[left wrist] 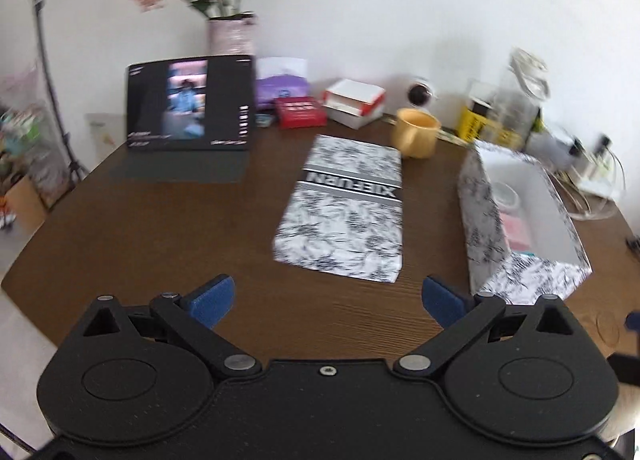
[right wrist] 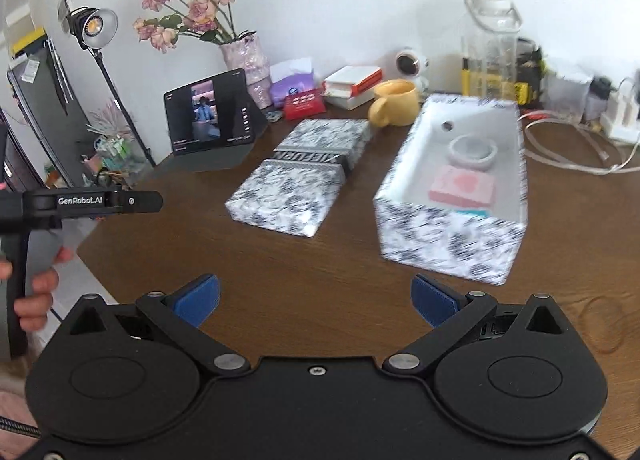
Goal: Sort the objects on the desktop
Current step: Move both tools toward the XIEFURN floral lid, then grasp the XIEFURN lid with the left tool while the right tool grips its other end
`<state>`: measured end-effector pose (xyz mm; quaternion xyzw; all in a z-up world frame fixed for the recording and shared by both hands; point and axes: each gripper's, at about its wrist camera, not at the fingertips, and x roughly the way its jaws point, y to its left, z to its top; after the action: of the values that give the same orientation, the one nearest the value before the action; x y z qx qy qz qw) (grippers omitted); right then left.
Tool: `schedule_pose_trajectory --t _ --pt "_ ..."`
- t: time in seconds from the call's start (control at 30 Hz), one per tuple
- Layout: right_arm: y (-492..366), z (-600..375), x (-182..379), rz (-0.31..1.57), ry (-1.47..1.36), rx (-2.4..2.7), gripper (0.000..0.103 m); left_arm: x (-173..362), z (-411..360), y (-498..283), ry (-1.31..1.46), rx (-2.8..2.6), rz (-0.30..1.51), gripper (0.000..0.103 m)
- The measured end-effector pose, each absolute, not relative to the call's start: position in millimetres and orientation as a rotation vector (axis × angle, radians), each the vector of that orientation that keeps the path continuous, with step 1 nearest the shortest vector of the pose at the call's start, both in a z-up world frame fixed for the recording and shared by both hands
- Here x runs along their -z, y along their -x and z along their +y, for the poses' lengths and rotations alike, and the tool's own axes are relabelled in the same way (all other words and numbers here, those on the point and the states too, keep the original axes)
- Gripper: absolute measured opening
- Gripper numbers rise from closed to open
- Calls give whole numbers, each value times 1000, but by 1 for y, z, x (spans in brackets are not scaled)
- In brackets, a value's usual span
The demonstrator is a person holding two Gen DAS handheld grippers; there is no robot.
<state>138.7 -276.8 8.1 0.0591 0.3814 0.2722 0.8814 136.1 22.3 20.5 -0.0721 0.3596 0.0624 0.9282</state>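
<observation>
A black-and-white patterned open box (right wrist: 452,236) (left wrist: 486,228) stands on the dark wooden table (right wrist: 320,260) at the right. Inside it lie a roll of tape (right wrist: 472,150), a pink pad (right wrist: 462,184) and something teal beneath the pad. The box's patterned lid (left wrist: 344,212) (right wrist: 300,180) lies flat to its left. Both grippers hover above the table's near edge. My left gripper (left wrist: 328,300) is open and empty, short of the lid. My right gripper (right wrist: 316,298) is also open and empty, short of the box.
At the back stand a yellow mug (right wrist: 394,102), a red box (right wrist: 304,102), a white-and-red box (right wrist: 352,84), a tablet (right wrist: 214,116), a vase of pink flowers (right wrist: 244,56), a glass jar (right wrist: 490,48) and cables (right wrist: 576,156). A hand (right wrist: 36,284) holds the left gripper's handle.
</observation>
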Motion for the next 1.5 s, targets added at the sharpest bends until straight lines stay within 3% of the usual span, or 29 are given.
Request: schedule_pose_trajectory --t 0.23,0.5,1.0,1.37,1.5 --pt "-172 -238 -3 797 -111 -570 103 -20 61 -157 151 -138 750 101" --pt "-253 -188 16 831 -123 -577 103 -12 102 -232 110 -127 778 101" --pt "-386 -142 105 1012 -206 -424 103 84 110 -406 -53 6 985 101" --pt "-405 -142 146 1063 -300 -324 103 119 113 -434 86 112 1029 103" --pt "-400 -140 151 977 -299 -350 103 130 122 -431 218 151 1059 103"
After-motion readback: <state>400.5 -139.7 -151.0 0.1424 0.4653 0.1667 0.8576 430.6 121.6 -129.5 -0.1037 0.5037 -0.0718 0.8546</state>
